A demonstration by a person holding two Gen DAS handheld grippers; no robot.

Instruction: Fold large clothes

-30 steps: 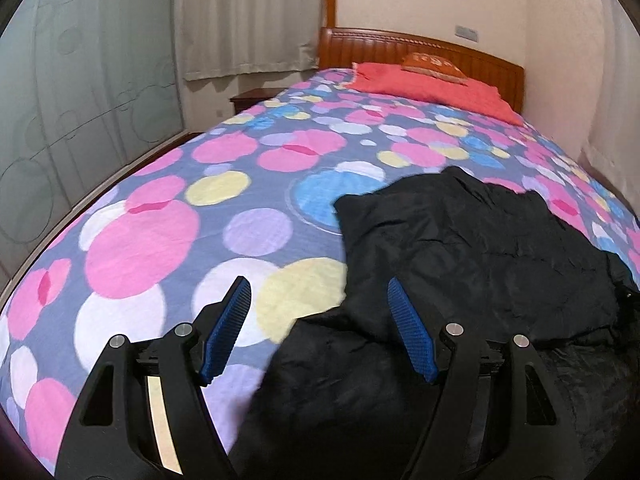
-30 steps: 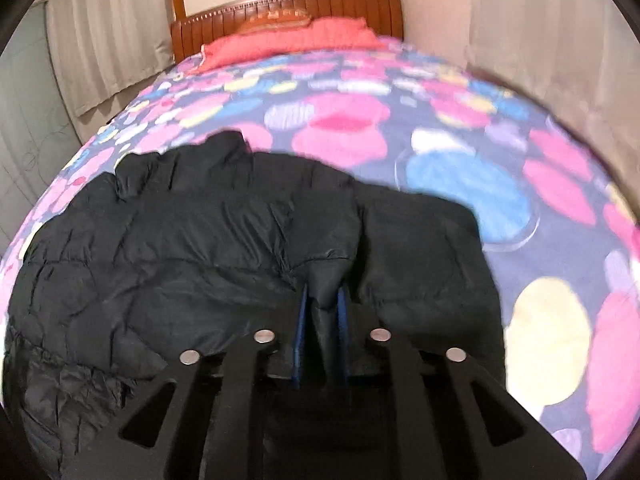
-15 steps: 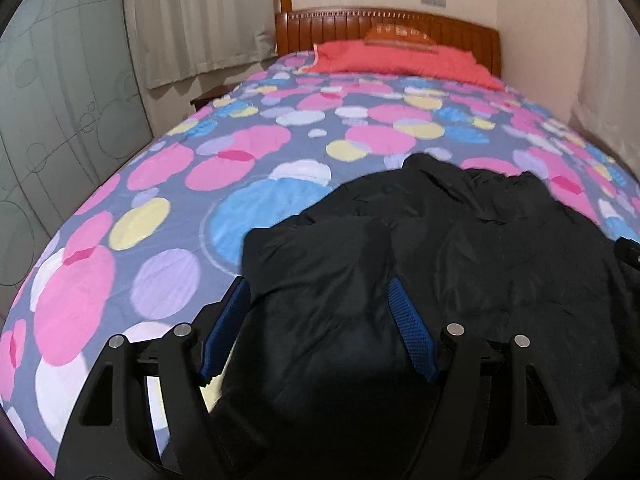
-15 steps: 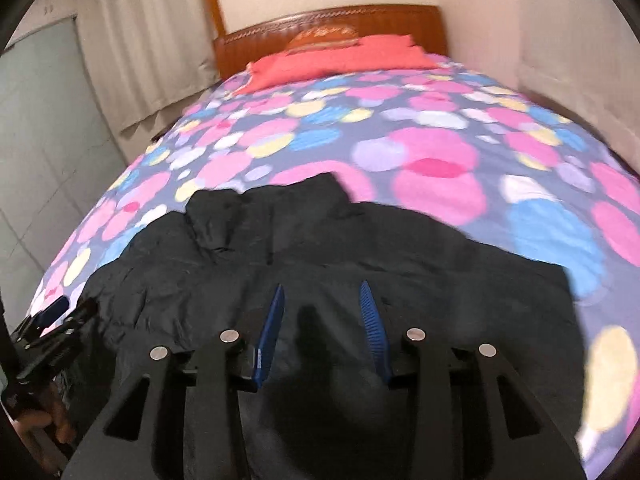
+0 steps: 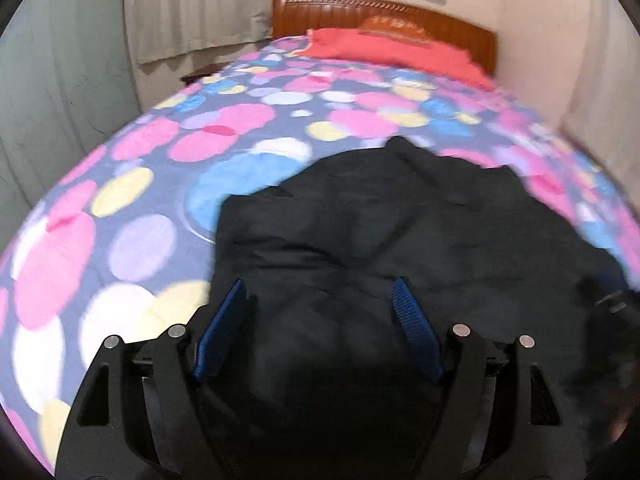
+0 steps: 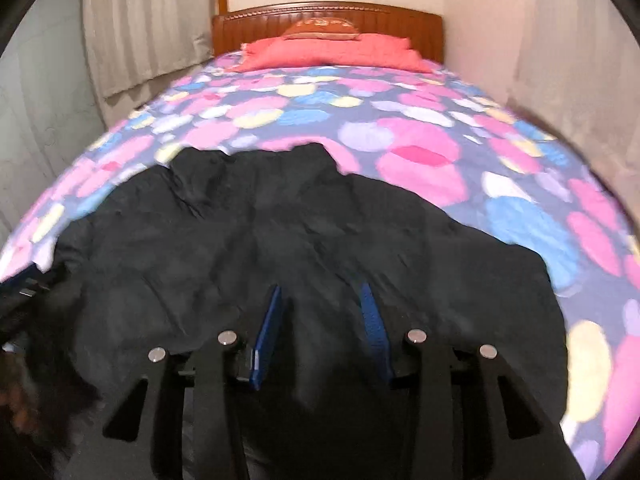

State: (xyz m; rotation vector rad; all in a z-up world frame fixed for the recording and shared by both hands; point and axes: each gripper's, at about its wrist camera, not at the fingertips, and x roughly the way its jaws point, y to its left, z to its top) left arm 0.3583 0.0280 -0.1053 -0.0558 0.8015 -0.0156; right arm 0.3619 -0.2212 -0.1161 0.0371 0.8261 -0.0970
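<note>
Closest to me, the left gripper hangs over the near part of the black jacket, its jaws wide and opening further; dark fabric lies below the gap, but the blue pads press on nothing. The right gripper hovers over the same garment with its jaws released, parted about halfway, and nothing is pinched between them.

The jacket lies spread on the near half of the bed, a puffy, matte black coat with soft wrinkles and its collar end pointing toward the headboard. Its near hem runs under both grippers and out of view, so I cannot tell how it is folded there. In the left wrist view the jacket's right edge melts into blur and shadow.

Beyond it stretches the spotted bedspread, then a red pillow against the wooden headboard, with pale curtains at the left.
</note>
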